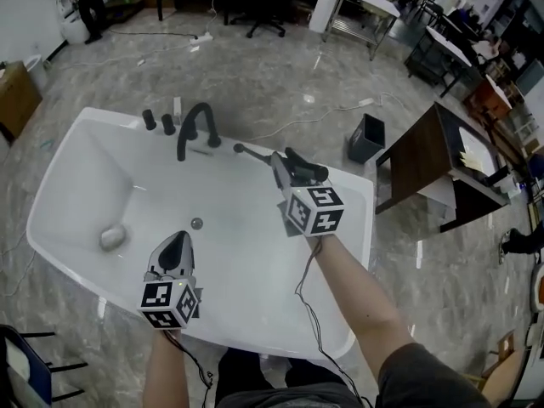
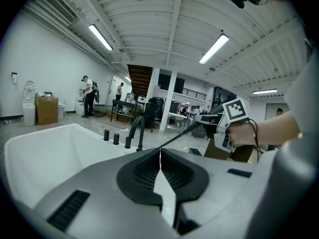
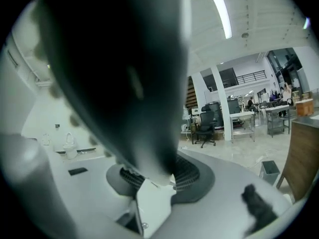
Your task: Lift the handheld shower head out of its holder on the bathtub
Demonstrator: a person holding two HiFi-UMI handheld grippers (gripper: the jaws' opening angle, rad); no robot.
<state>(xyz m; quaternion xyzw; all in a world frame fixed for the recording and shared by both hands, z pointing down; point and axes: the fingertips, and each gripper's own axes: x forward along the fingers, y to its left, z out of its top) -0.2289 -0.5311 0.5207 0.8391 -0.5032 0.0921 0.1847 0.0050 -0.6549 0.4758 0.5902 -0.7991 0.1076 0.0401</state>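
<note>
My right gripper (image 1: 286, 172) is shut on the black handheld shower head (image 1: 299, 167) and holds it up over the far right of the white bathtub (image 1: 93, 155). The thin end of the shower head (image 1: 242, 150) sticks out to the left toward the tap. In the right gripper view the dark shower head (image 3: 124, 73) fills the space between the jaws of the right gripper (image 3: 149, 176). From the left gripper view, the right gripper (image 2: 215, 126) grips the slim black shower head (image 2: 182, 133). My left gripper (image 1: 177, 245) (image 2: 160, 156) hangs over the tub's near side, shut and empty.
A curved black faucet (image 1: 197, 126) and two black knobs (image 1: 158, 121) stand on the tub's far rim. A drain (image 1: 196, 223) sits in the tub floor. A black bin (image 1: 366, 138) and a dark wooden desk (image 1: 425, 155) stand to the right.
</note>
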